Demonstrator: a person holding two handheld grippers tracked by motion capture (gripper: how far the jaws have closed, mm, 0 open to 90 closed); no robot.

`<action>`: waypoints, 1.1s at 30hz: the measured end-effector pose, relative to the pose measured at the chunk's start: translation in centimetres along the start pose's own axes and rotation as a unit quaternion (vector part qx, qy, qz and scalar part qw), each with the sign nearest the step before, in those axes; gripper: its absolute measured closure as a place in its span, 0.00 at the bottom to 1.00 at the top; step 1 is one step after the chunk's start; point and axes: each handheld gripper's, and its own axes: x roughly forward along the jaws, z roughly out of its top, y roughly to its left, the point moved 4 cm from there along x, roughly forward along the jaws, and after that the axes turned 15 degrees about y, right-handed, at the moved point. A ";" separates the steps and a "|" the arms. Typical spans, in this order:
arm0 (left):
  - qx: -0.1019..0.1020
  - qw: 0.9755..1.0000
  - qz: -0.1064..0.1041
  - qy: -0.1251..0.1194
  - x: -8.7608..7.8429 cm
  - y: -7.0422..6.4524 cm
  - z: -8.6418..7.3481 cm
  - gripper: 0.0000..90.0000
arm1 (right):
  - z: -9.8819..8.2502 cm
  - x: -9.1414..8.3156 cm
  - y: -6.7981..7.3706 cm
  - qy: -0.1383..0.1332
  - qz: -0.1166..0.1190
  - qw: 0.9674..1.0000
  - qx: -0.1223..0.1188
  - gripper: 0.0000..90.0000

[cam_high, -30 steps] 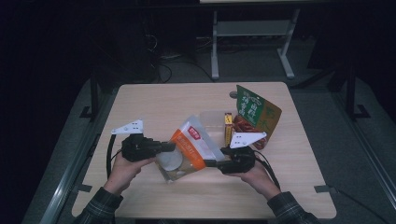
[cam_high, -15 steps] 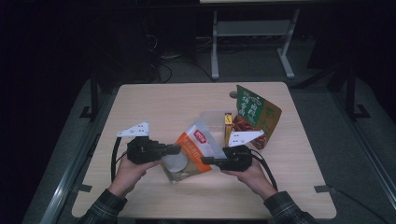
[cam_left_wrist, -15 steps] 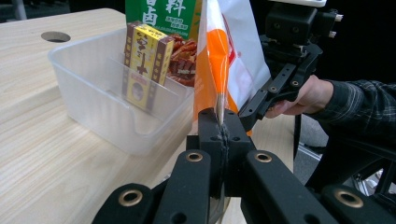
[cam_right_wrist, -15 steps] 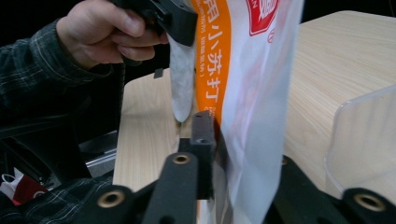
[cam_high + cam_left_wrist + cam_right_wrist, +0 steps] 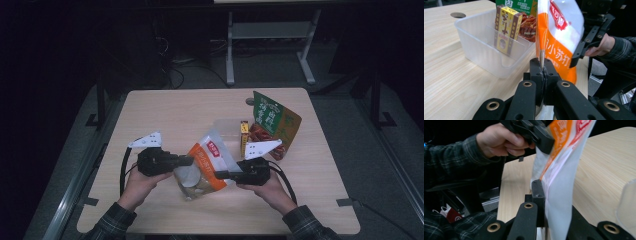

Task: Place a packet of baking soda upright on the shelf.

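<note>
An orange and white snack bag (image 5: 207,167) hangs above the table's front between both grippers. My left gripper (image 5: 189,160) is shut on the bag's left edge; in the left gripper view the bag (image 5: 559,37) rises from between my jaws (image 5: 543,72). My right gripper (image 5: 218,175) has just been closing and now pinches the bag's white lower right edge (image 5: 561,195) between its jaws (image 5: 541,192). The left gripper (image 5: 541,140) also shows farther off in the right gripper view, clamped on the bag's top.
A clear plastic box (image 5: 225,127) stands behind the bag and holds a yellow carton (image 5: 506,27). A green snack bag (image 5: 272,117) and a red packet (image 5: 527,27) lean behind the box at the right. A round hole (image 5: 457,15) is in the tabletop.
The right gripper's jaws have come together on the bag's edge. The left hand has shifted slightly with the bag; the right hand has stayed in place.
</note>
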 end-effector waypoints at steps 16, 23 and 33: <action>0.010 0.999 0.023 0.033 1.3 0.1 -0.4 0.81 | 0.6 -0.4 1.0 0.002 0.005 1.000 -0.017 1.00; 0.004 0.999 0.032 0.033 0.6 0.5 -0.8 0.65 | 0.4 -0.8 1.1 0.017 -0.011 1.000 -0.024 1.00; 0.003 0.996 0.039 0.085 1.5 0.2 -3.8 0.44 | 1.0 -4.0 1.1 -0.001 -0.025 0.999 -0.028 1.00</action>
